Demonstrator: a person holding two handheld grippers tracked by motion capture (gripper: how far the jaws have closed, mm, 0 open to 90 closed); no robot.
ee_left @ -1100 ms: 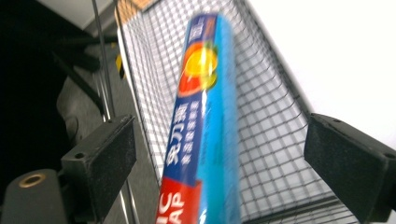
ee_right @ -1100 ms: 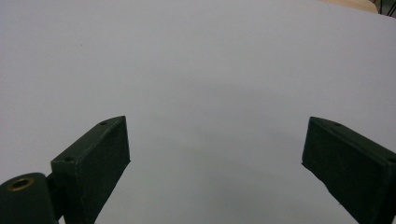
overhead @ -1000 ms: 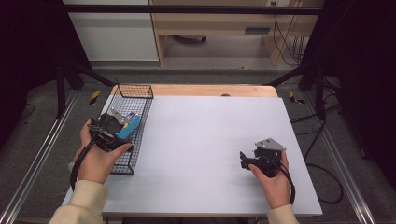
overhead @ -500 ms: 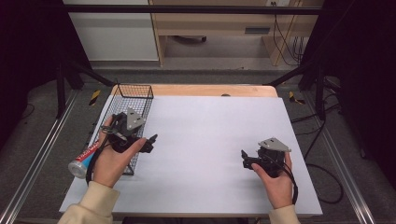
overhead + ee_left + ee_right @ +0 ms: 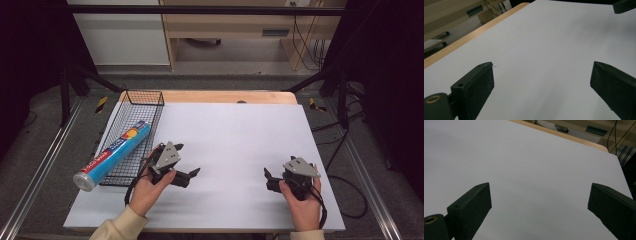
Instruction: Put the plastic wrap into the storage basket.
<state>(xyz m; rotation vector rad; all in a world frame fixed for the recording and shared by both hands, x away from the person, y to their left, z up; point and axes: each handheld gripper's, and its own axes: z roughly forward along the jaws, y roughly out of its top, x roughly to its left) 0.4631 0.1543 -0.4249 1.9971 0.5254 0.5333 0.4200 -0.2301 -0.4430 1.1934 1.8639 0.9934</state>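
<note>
A boxed foil roll lies slanted across the wire basket, its capped end overhanging the near rim. Likely light, rigid, slick; I'd grip mid-length. My left gripper and right gripper hover right of the basket, jaws spread, empty, above a bare white table; dim workshop beyond.

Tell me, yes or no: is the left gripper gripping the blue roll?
No: the left gripper is open over bare white table, while the blue roll lies across the wire basket.
</note>
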